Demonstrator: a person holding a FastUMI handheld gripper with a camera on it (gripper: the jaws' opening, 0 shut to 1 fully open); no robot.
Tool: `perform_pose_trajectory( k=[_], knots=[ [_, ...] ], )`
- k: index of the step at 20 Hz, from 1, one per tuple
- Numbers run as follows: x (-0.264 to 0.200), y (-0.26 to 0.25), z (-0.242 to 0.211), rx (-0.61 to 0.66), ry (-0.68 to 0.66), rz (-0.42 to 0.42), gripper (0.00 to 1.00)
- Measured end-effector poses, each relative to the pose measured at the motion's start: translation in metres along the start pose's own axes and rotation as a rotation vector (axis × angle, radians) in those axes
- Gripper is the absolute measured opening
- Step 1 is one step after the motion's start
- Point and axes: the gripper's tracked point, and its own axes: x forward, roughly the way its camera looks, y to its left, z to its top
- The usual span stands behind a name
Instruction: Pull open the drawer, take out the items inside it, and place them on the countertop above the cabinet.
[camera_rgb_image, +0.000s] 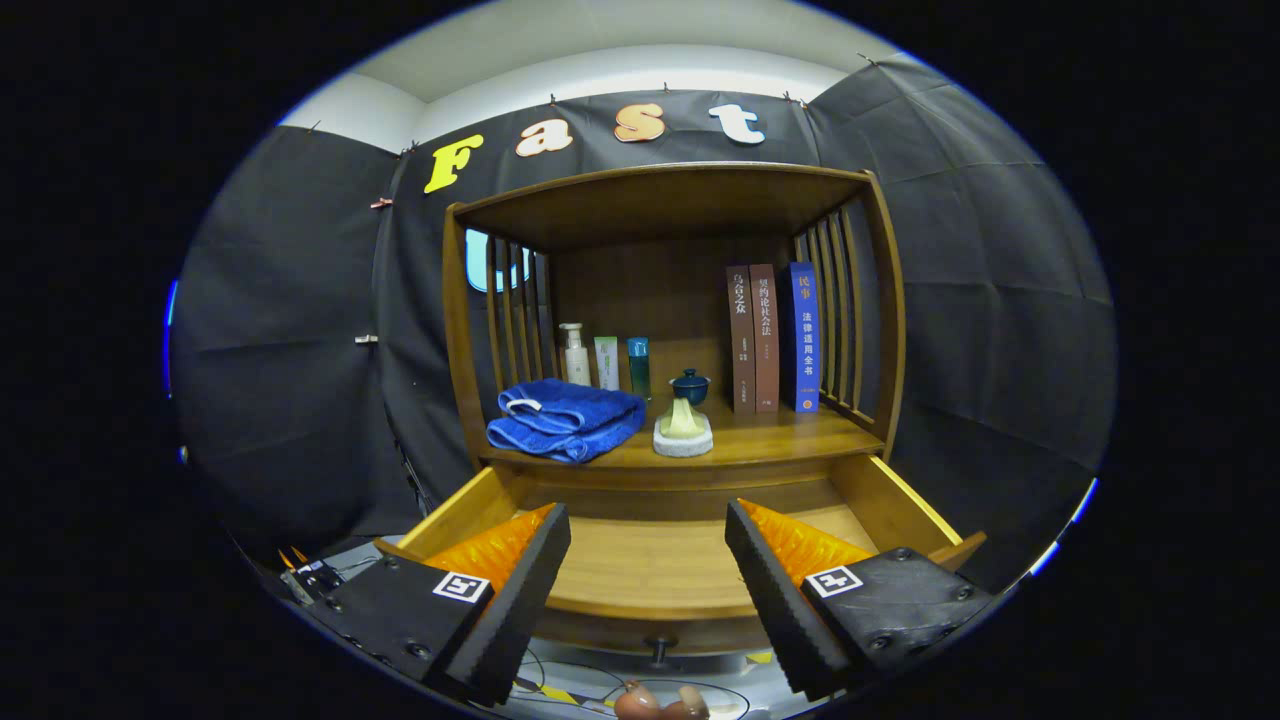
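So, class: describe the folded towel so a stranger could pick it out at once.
Find the wooden cabinet beyond the open gripper, with its drawer pulled out. On the countertop above, the towel lies in front of the bottles. It alone is soft, folded, bright blue.

Wooden cabinet (665, 200) dead ahead, its countertop (780, 440) loaded: folded blue towel (565, 420) at the left edge, white sponge (683, 432) beside it, three bottles (605, 360) and a dark lidded pot (690, 385) behind, three books (772, 338) upright at the right. Below, the drawer (640, 565) stands pulled open, bare boards showing between the spread fingers (780, 570).
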Motion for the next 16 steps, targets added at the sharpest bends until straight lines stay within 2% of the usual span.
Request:
perform_pose_trajectory(
  k=[3, 10, 16],
  knots=[
    [-0.016, -0.004, -0.032, 0.006, -0.017, -0.02, 0.99],
    [-0.009, -0.023, -0.107, 0.058, 0.048, -0.077, 0.99],
    [0.004, -0.018, -0.129, 0.043, 0.055, -0.068, 0.99]
  ],
)
